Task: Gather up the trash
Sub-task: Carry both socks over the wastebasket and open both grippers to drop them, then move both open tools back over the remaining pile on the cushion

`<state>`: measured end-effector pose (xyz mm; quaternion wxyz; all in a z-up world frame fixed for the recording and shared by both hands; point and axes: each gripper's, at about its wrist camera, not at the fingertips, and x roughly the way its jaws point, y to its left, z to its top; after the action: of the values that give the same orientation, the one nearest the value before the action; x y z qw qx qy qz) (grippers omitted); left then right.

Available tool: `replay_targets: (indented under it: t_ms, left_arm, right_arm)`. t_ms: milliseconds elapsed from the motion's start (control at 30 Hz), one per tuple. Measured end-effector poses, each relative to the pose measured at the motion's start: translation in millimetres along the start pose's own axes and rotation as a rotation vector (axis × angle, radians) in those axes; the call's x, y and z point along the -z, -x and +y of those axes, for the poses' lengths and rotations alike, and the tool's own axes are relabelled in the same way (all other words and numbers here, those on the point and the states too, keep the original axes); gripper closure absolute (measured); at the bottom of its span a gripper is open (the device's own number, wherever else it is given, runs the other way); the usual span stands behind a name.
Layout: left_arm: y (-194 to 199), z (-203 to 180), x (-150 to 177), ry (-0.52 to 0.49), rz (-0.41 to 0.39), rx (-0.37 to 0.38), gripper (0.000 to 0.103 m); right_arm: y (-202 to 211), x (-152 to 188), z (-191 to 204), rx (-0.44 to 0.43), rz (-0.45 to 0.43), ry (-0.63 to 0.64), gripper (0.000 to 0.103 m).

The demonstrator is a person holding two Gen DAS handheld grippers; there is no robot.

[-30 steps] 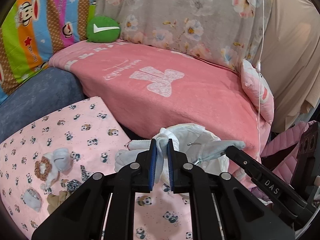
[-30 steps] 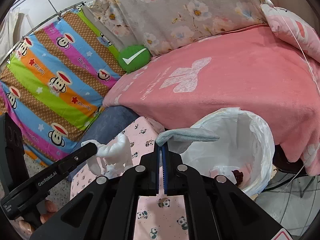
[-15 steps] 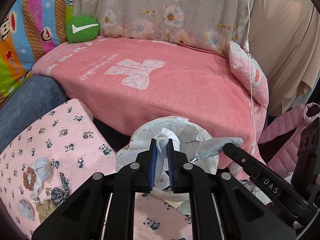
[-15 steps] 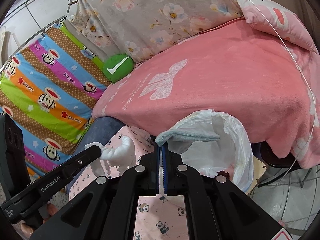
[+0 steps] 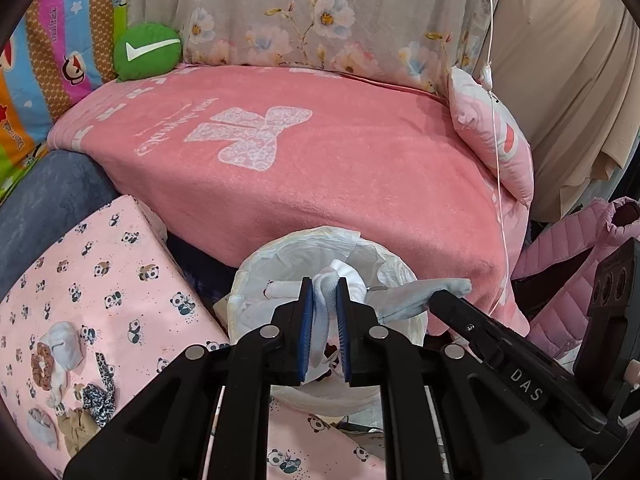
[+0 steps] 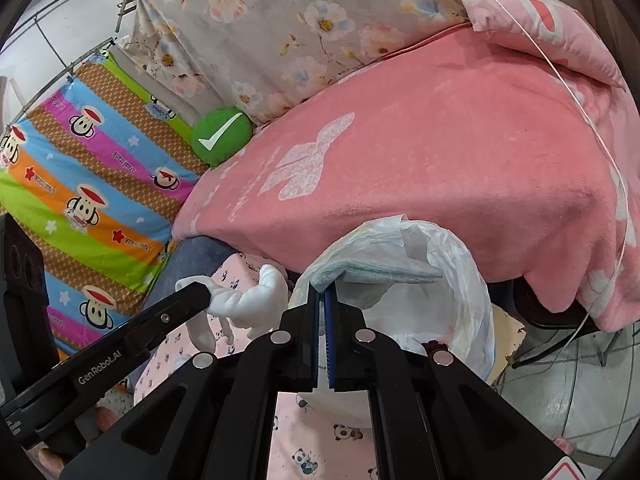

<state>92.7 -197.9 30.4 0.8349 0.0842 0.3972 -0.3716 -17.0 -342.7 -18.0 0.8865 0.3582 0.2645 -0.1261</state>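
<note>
My left gripper [image 5: 323, 284] is shut on a crumpled white tissue [image 5: 324, 304] and holds it over the mouth of a bin lined with a white plastic bag [image 5: 276, 256]. My right gripper [image 6: 322, 292] is shut on a flat pale blue cloth [image 6: 376, 272], held over the same bag [image 6: 468, 280]. The right gripper's finger [image 5: 472, 312] and the blue cloth [image 5: 416, 294] show in the left wrist view. The left gripper's finger [image 6: 176, 304] and the white tissue [image 6: 260, 300] show in the right wrist view. Some trash lies at the bag's bottom [image 6: 432, 346].
The bin stands between a pink panda-print surface [image 5: 120, 280] and a pink blanket-covered bed [image 5: 320, 168]. Several small items, a scrunchie and crumpled pieces [image 5: 56, 360], lie on the panda surface at left. A pink quilted jacket [image 5: 568, 264] is at right. A tiled floor [image 6: 560, 392] lies right of the bin.
Both grippers have moved forward and right with their loads, from above the panda surface to over the bin's mouth. Both stay shut.
</note>
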Motion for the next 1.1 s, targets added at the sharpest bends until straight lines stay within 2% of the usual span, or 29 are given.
replay_targets:
  t_ms: [33,100,133,167,200,367,500,667,1100]
  left_arm:
    - [-1,1,0,0.007,0.005,0.005,0.09]
    - [-3,5,0,0.032,0.008,-0.004,0.068]
    - [-2,7,1,0.039,0.001,-0.014,0.062]
    - [0,9,1,0.043,-0.008,-0.03,0.054]
    - [2,9,2,0.044,-0.016,-0.042,0.051]
    - [7,20,4,0.077,-0.026,-0.06,0.051]
    - [12,28,8,0.096,-0.032,-0.071,0.051]
    - [20,34,13,0.112,-0.044,-0.076,0.051]
    - [47,61,27,0.166,-0.08,-0.094,0.05]
  right_arm:
    - [-1,-1,1,-0.002,-0.001,0.004,0.096]
    - [-2,1,2,0.013,-0.009,0.011,0.088]
    - [-2,2,3,0.018,-0.009,0.016,0.084]
    - [-2,2,4,0.02,-0.012,0.021,0.074]
    - [-2,4,6,0.021,-0.015,0.022,0.066]
    - [-3,6,10,0.022,-0.006,0.032,0.066]
    - [-1,9,13,0.02,-0.003,0.037,0.06]
    - [-2,12,21,0.013,0.008,0.05,0.059]
    - [-1,28,62,-0.014,0.033,0.134,0.056]
